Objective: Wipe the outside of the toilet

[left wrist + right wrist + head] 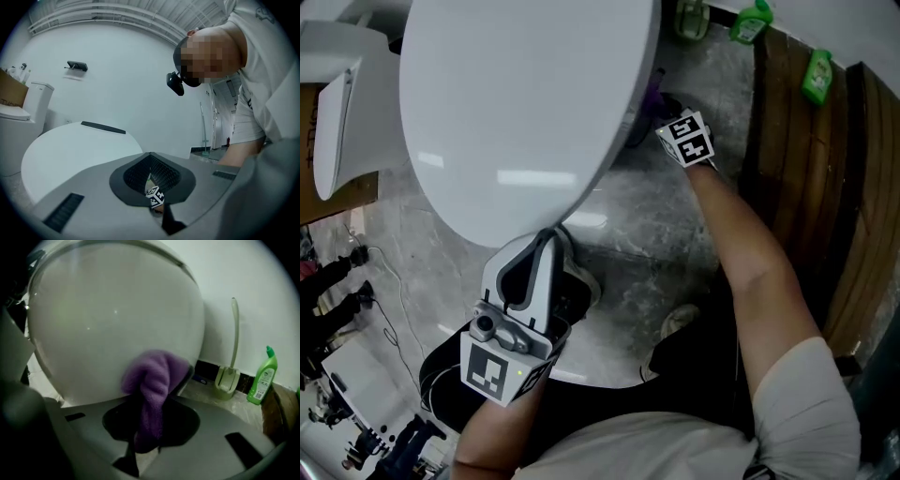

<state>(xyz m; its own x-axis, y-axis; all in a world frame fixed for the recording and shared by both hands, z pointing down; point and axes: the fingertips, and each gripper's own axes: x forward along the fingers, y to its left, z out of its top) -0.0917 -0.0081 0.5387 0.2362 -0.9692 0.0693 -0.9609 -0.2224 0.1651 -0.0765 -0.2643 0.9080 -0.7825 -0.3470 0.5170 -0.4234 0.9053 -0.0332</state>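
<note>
The white toilet [525,112] fills the top of the head view, its lid [70,154] down. My right gripper [666,117] reaches low along the toilet's right side, shut on a purple cloth [157,371]. The right gripper view shows the cloth bunched against the outside of the bowl [112,319]. A bit of the cloth [653,94] peeks out under the lid's edge. My left gripper [546,236] hangs in front of the toilet, pointing at the lid's front rim. Its jaws are together with nothing held [150,173].
A toilet brush in its holder [228,378] and a green bottle [262,376] stand by the wall right of the bowl. A second green bottle [817,75] sits on dark wooden boards [806,187]. Another toilet [18,122] and a cardboard box [9,91] are left.
</note>
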